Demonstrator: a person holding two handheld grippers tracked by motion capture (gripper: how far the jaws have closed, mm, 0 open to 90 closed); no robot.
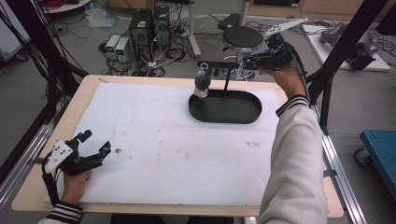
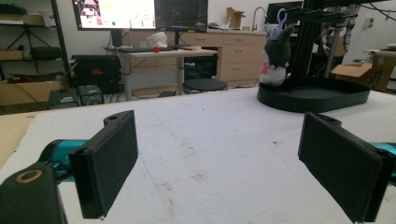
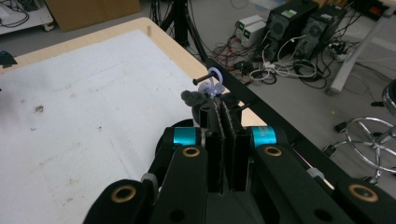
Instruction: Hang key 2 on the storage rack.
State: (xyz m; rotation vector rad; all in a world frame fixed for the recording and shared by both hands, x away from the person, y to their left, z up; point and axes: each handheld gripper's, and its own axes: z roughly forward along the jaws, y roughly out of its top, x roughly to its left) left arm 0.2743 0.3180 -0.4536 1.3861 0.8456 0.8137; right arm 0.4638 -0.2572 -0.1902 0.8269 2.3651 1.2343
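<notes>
Right hand-held gripper (image 1: 252, 59) raised level, jaws together, left hand-held gripper (image 1: 95, 142) resting low

Closed right gripper (image 3: 225, 109) points toward a plush toy (image 3: 196, 97), apparently hanging by its ring (image 3: 214, 77).

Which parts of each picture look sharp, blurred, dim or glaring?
High view: even, dim light, plush toy small and soft. Left gripper view: near pads softly blurred, bright monitor glares. Right gripper view: shut right gripper sharp, white table cover brightly lit.
</notes>
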